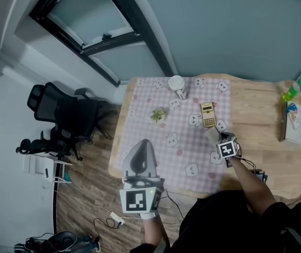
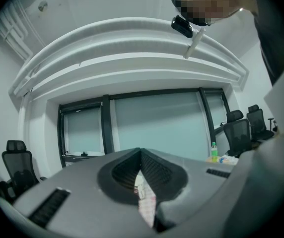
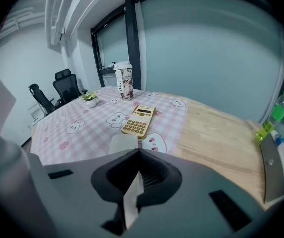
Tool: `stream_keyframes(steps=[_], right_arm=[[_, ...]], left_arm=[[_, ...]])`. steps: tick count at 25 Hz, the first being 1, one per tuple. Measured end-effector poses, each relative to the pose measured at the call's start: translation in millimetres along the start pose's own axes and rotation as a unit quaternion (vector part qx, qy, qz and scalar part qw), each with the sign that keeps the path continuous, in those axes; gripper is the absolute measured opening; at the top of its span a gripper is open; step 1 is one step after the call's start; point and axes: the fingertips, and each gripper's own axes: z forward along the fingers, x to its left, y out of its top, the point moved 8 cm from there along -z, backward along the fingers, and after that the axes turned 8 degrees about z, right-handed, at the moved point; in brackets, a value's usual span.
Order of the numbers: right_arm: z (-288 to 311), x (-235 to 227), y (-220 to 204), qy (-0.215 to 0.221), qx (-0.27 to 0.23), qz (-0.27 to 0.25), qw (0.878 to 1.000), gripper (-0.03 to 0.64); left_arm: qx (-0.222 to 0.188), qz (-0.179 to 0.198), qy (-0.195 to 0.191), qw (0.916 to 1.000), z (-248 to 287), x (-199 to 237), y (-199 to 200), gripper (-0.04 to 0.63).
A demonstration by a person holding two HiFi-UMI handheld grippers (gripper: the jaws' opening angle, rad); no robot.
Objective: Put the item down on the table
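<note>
Since the thin beige card [image 3: 123, 143] sticks out past the tips of my right gripper [image 3: 138, 156], whose fingers are pinched shut on its near edge, I judge it light, a little bendy and slick. An edge pinch like this looks like the right hold, and the card should be laid flat, not dropped. It hangs just above the pink checked cloth [image 3: 77, 128]. The calculator [image 3: 138, 120] lies just beyond the fingers, near the card but apart from it. Bare counter [image 3: 216, 138] opens to the fingers' right. That gripper sits low, tipped slightly down toward the counter, with my forearm reaching in from the near edge. My left gripper [image 1: 142, 144] is off the counter's near-left corner, fingers together. A pale pink sliver shows in their slit, and I cannot tell whether it is something held.
</note>
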Motion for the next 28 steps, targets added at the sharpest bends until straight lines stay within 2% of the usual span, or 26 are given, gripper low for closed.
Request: stream_keyframes(steps=[5,9,14,16,19,23,26,28], right_arm=[[-16.3,-0.9,10.3,0.011,-0.026,-0.014,0.999,0.017],[-35.0,-5.3,30.1,0.034,-0.065,-0.002,0.997,0.017],[-82.5,-6.5,74.6,0.055,-0.16,-0.012,0.985,0.015],[-115.3,-5.9,96.0,0.074,-0.218,-0.008,0.973,0.015],[-179.3,3.4,129.3,0.101,-0.301,-0.022,0.948,0.015],[-265.0,20.7,165.9,0.108,-0.388,-0.076,0.912,0.015],[-313.3,28.1,179.6,0.111,-0.43,-0.093,0.891,0.015],[-332.2,28.8,184.2,0.114,-0.442,-0.092,0.885,0.015]], left_arm=[[-0.008,-0.002,0.007,0.9999,-4.6,6.8,-1.3,-0.005],[-0.013,-0.006,-0.009,0.9999,-4.5,4.9,1.6,-0.005],[-0.033,-0.027,-0.018,0.9989,-3.8,3.1,-0.7,-0.005],[-0.035,-0.032,-0.026,0.9985,-1.3,0.9,-1.1,-0.005],[-0.037,-0.042,-0.047,0.9973,-2.2,-2.2,1.2,-0.005],[-0.04,-0.036,-0.029,0.9981,-3.1,-2.2,1.7,-0.005],[-0.037,-0.04,-0.015,0.9984,-1.5,2.1,-4.1,-0.005],[-0.039,-0.037,-0.011,0.9985,-0.9,3.8,-5.0,-0.005]])
